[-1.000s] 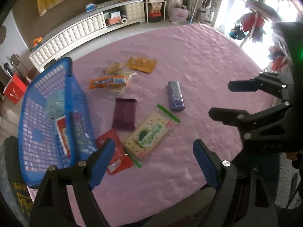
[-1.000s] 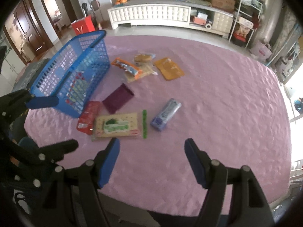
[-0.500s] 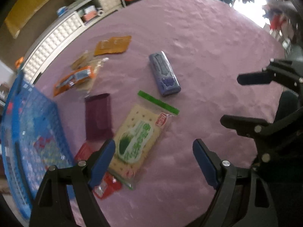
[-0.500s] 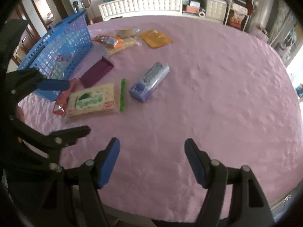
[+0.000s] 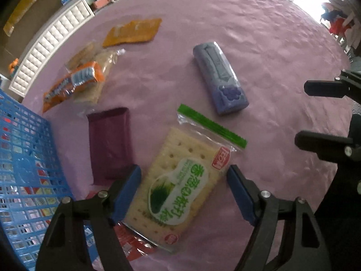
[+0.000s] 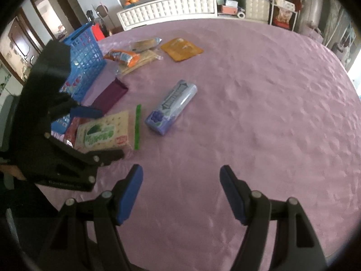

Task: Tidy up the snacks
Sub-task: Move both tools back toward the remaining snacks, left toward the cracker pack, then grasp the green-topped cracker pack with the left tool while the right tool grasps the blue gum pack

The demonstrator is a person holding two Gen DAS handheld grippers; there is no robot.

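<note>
Left gripper (image 5: pixel 183 192) is poised over the cracker pack (image 5: pixel 180 180), pack sitting between its fingers (image 5: pixel 126 192). The fingers have just been narrowing but aren't touching it yet: spread, nothing gripped. In the left wrist view the pack's long axis runs roughly 1-to-7 o'clock, zip strip at the 1 end, so the fingers straddle its short width. Looks like the grasp step; closing across that width should do it.

Right gripper (image 6: pixel 181 194) is spread and empty over bare tabletop (image 6: pixel 259 113). In its view the pack (image 6: pixel 103 133) lies at 10 o'clock, well apart, so left is nearer.

Blue basket (image 5: pixel 24 169) sits at 9 o'clock from the left fingers, close by.
</note>
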